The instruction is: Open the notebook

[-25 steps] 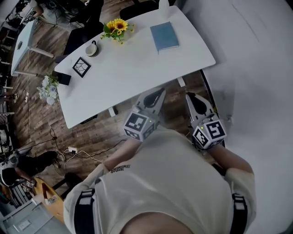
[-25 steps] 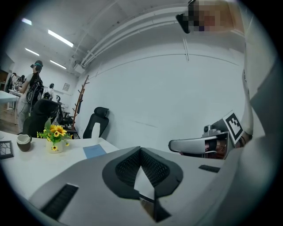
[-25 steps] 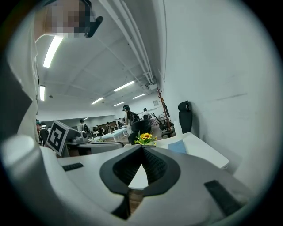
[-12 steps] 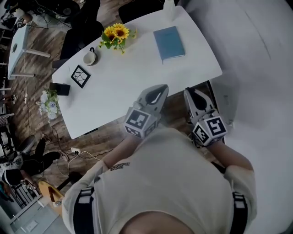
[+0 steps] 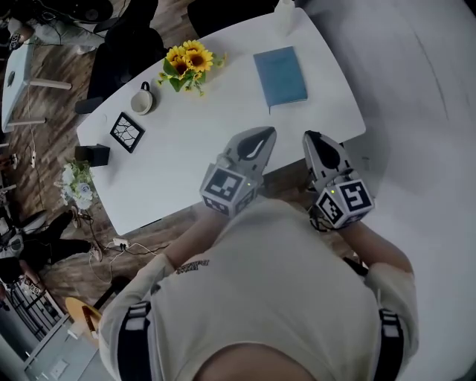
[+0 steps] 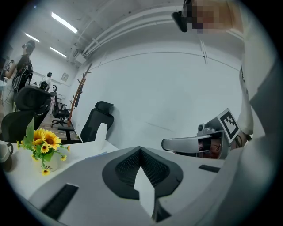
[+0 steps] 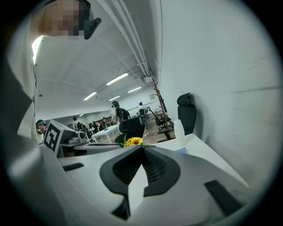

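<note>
Fingers clenched, empty, on left gripper (image 5: 255,143) and right gripper (image 5: 320,151). Closed blue rectangular notebook (image 5: 280,76) lies ahead between them, well apart, long axis pointing away; neither clearly nearer.

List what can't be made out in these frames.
- Notebook: in both gripper views, nearly all of it is hidden behind the jaws. In the head view, the page edges are too small to see.
- White object at the table's far edge: cut off by the top edge of the head view.
- Mug contents: too small in the head view.
</note>
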The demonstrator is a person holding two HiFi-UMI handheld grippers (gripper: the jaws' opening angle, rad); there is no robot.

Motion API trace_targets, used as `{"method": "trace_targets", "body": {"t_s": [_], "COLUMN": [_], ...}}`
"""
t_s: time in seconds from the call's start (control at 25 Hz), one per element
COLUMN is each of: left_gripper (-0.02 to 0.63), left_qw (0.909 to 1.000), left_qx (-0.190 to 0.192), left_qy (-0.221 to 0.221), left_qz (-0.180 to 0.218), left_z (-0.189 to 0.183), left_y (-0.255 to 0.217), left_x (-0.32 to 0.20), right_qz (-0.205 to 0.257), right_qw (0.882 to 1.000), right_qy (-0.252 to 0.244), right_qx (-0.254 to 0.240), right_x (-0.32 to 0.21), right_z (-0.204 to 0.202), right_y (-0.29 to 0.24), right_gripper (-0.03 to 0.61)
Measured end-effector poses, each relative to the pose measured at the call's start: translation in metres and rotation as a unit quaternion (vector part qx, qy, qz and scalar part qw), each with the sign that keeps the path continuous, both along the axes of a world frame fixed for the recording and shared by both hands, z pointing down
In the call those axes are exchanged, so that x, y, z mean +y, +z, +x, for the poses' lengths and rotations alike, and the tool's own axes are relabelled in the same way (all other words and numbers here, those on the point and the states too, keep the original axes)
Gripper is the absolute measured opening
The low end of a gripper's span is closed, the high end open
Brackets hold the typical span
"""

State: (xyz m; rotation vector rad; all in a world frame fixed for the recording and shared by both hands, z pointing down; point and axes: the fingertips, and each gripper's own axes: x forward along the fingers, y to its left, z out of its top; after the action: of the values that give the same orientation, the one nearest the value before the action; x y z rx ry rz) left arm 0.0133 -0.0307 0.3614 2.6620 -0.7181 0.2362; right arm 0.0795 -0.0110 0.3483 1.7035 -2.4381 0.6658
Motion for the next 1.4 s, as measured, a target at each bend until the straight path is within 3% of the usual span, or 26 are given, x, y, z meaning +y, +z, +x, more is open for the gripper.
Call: {"method": "trace_targets", "body": {"t_s": [0.6, 0.84, 1.4], "left_gripper": [0.008, 0.008, 0.008], "left_qw": [0.9999, 0.9993, 0.9992], "left_qx": [0.004, 0.005, -0.018], "left_qy": [-0.006, -0.037, -0.033], "left_qz": [0.010, -0.008, -0.013], "left_z": [0.001, 0.003, 0.024], "left_y": [-0.005, 0.000, 0.015], "left_x": [-0.054, -0.058, -0.076], "right_qz": [0.010, 0.001, -0.033], "right_qw": [1.000, 1.000, 0.999], "right_qy": [-0.001, -0.020, -0.007], "right_qx": [0.014, 0.008, 0.003], "right_x": [-0.059, -0.065, -0.083], "right_z": [0.007, 0.008, 0.039], "right_y": [-0.010, 0.000, 0.031], "right_gripper": [0.005, 0.003, 0.005]}}
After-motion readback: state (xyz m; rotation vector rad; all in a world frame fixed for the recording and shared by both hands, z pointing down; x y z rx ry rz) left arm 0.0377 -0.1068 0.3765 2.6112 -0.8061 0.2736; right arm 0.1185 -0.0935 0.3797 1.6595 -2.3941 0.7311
